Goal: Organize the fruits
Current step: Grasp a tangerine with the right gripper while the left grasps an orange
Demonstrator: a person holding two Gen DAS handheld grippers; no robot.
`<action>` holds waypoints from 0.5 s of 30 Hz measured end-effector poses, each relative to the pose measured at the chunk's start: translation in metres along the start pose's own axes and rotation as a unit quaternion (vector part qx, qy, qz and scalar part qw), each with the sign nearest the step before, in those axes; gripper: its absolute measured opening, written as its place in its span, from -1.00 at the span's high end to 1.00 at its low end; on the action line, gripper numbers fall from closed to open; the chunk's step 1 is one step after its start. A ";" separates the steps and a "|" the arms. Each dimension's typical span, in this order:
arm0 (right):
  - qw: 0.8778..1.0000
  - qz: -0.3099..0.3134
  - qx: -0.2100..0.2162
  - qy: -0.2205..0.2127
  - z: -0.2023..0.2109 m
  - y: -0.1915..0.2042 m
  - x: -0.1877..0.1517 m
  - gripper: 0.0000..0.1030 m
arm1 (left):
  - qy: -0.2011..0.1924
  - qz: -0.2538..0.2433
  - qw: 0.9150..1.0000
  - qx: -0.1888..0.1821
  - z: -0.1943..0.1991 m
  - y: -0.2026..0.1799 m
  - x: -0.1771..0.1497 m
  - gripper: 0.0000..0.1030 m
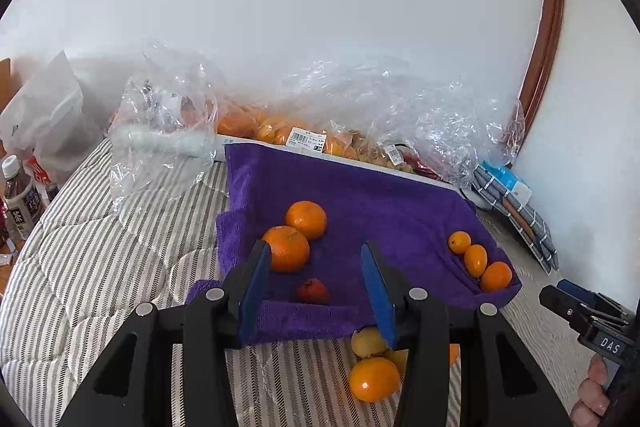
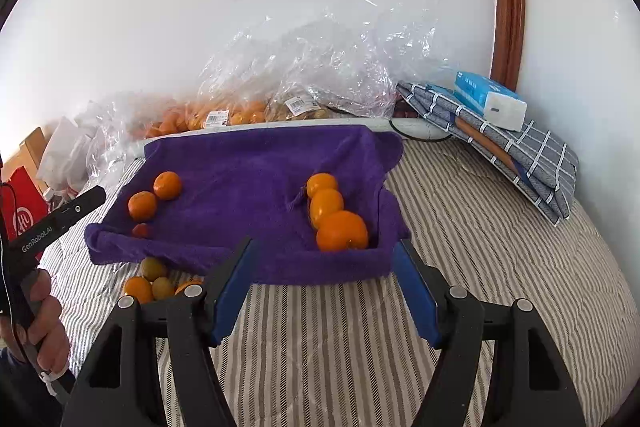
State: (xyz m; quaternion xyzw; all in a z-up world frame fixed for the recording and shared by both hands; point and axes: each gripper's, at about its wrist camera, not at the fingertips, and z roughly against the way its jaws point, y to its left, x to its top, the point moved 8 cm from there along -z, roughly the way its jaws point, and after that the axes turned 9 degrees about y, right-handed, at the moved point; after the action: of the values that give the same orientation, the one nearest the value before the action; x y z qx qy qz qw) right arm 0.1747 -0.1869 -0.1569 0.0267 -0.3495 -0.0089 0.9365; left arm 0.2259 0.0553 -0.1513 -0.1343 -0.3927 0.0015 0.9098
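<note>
My right tool (image 2: 324,287) hangs with its jaws apart and nothing between them, above the near edge of the purple towel (image 2: 256,167) spread on the striped bed (image 2: 460,227). On the towel's right side I see three oranges (image 2: 326,203) in a touching row; on its left, two mandarins (image 2: 154,197) and a small red fruit (image 2: 141,230). More fruit (image 2: 152,281) sits on the bed just off the towel's near left corner. The left tool (image 2: 60,223) shows at the left edge.

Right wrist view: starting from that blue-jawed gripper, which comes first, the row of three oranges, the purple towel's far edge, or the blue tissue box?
From the right gripper:
1. Row of three oranges, just ahead on the towel's right side.
2. Purple towel's far edge, behind the fruit.
3. Blue tissue box, far right, on folded checked cloth by the wall.
</note>
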 end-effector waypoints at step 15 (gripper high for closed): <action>0.998 0.064 0.022 0.003 0.008 0.053 -0.035 -0.25 | 0.057 0.025 0.997 0.046 0.031 0.046 -0.069 0.06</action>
State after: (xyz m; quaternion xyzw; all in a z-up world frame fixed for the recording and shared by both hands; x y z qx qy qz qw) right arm 0.1430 -0.1332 -0.1711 0.0253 -0.3479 0.0593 0.9353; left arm 0.1604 0.0995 -0.1913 -0.1022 -0.3362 0.0351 0.9356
